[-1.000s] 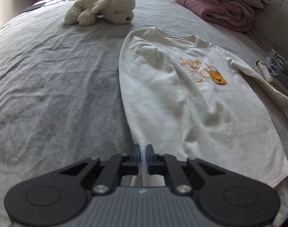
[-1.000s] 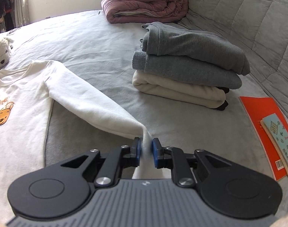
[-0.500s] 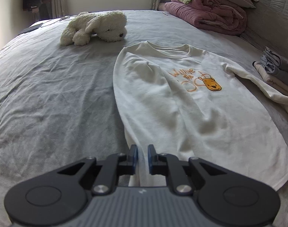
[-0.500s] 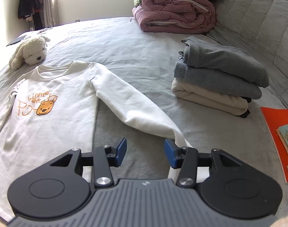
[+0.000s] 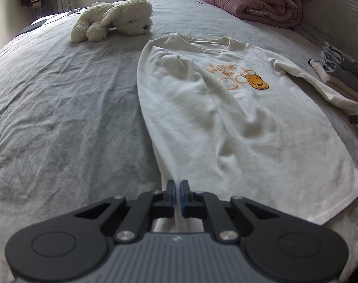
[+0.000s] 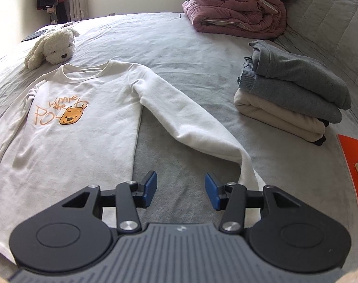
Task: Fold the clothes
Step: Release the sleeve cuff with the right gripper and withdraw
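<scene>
A white long-sleeved shirt (image 5: 226, 118) with an orange bear print lies face up on the grey bed (image 5: 61, 108). Its left sleeve is folded in over the body. My left gripper (image 5: 177, 195) is at the shirt's near left edge, shut with a strip of white cloth pinched between its pads. In the right wrist view the shirt (image 6: 80, 136) lies to the left and its right sleeve (image 6: 190, 122) stretches out over the sheet. My right gripper (image 6: 181, 191) stands open over bare sheet. Nothing is between its fingers, and the sleeve's cuff (image 6: 247, 174) lies just beside the right finger.
A white plush dog (image 5: 113, 18) lies beyond the collar. A stack of folded grey and cream clothes (image 6: 289, 94) sits right of the sleeve, with an orange book (image 6: 353, 165) nearer. A rolled pink quilt (image 6: 235, 9) lies at the back by the grey padded headboard (image 6: 332, 11).
My right gripper has let go of the sleeve cuff, opened and shifted left off it. The left gripper has stayed at the shirt's edge, its pads a little closer together.
</scene>
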Demonstrator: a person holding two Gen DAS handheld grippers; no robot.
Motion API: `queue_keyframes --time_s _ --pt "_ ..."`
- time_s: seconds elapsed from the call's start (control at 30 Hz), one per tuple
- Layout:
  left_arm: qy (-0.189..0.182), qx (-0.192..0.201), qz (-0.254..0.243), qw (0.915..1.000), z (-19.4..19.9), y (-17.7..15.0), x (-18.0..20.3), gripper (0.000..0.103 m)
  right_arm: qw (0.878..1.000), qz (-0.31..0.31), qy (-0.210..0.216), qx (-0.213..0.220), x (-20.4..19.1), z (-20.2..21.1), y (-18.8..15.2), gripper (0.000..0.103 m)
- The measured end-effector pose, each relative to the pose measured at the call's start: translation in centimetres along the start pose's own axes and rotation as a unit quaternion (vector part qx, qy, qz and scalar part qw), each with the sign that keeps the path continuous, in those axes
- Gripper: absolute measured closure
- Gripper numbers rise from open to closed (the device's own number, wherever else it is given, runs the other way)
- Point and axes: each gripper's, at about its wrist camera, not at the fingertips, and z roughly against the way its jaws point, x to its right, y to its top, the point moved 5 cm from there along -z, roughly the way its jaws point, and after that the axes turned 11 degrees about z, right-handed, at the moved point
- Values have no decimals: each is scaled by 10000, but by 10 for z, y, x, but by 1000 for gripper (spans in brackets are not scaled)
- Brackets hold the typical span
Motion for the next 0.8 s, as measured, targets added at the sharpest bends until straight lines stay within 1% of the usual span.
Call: queue_keyframes --time_s 0.13,0.23,0.37,0.43,0.6,0.67,0.8 --pt "-199 135 275 9993 13 10 -7 99 10000 6 35 -65 -2 -3 -1 53" --pt "-417 195 578 9973 23 19 -16 99 10000 -6 58 -59 -4 -4 1 53" --pt "-659 161 924 9934 31 26 -27 99 9999 9 130 -74 -9 -6 3 53" --pt "-627 155 935 9935 32 27 -30 101 9998 9 186 -106 -11 -7 3 53" --pt "-218 233 867 9957 31 27 -41 101 9996 -17 230 -183 -13 -11 1 53" --pt "-245 174 946 9951 28 27 -47 101 9995 -32 236 -208 -14 -12 1 53" --pt "161 406 896 9950 28 31 -60 101 9994 -51 253 -241 -14 -14 0 53"
